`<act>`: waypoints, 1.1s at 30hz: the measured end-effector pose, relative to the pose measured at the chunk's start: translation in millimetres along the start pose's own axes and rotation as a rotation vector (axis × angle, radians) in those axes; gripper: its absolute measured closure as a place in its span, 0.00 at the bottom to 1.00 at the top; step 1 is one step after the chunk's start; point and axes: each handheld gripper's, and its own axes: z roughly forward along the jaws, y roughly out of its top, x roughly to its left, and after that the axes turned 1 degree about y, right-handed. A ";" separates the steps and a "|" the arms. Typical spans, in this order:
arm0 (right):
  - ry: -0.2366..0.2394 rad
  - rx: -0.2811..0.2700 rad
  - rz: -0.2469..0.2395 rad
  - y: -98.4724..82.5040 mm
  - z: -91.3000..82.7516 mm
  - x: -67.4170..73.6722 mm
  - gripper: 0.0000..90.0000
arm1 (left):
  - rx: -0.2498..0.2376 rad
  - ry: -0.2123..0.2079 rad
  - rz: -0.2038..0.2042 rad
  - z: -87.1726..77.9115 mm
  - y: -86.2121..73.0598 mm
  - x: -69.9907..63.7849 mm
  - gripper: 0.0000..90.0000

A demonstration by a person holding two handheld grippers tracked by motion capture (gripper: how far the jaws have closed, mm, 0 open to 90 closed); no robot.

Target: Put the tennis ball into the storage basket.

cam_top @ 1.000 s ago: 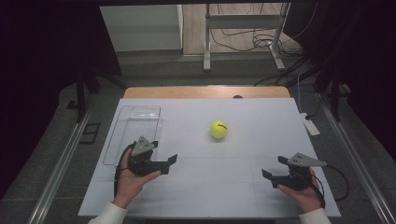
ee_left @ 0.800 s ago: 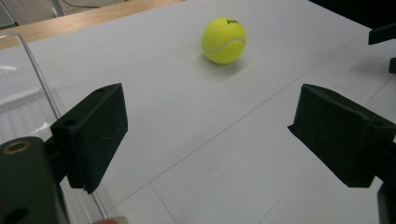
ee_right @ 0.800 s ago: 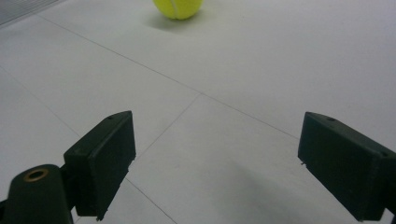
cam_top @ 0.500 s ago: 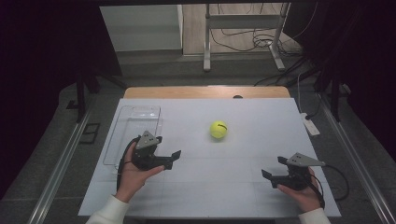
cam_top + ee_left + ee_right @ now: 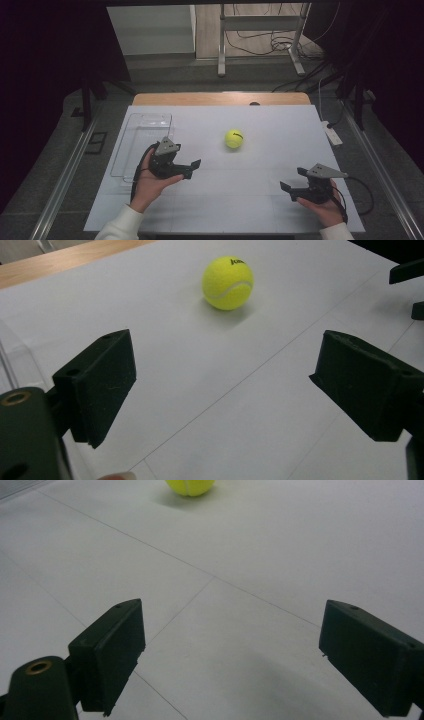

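Note:
A yellow tennis ball [image 5: 233,138] rests on the white table top, a little behind the middle. My left gripper [image 5: 193,169] stands open to the ball's front left, beside the clear tray, jaws pointing right toward the ball. In the left gripper view the ball [image 5: 227,282] lies ahead of the wide-apart jaws of that gripper [image 5: 227,375], nothing between them. My right gripper [image 5: 292,179] is open near the front right, pointing left. In the right gripper view its jaws [image 5: 230,645] are spread over bare table, and the ball [image 5: 191,486] sits at the top edge.
A clear plastic tray [image 5: 150,116] lies at the table's left, just behind my left hand. A white power strip [image 5: 331,133] sits by the right edge. The right gripper's jaw tips [image 5: 407,272] show at the upper right of the left gripper view.
My left gripper has moved a little forward and to the right, nearer the ball. The right gripper and the ball have stayed put.

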 end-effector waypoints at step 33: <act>0.007 -0.004 -0.010 0.6 0.3 -0.5 0.11 | 0.074 -0.030 -0.009 29.8 20.4 1.9 0.12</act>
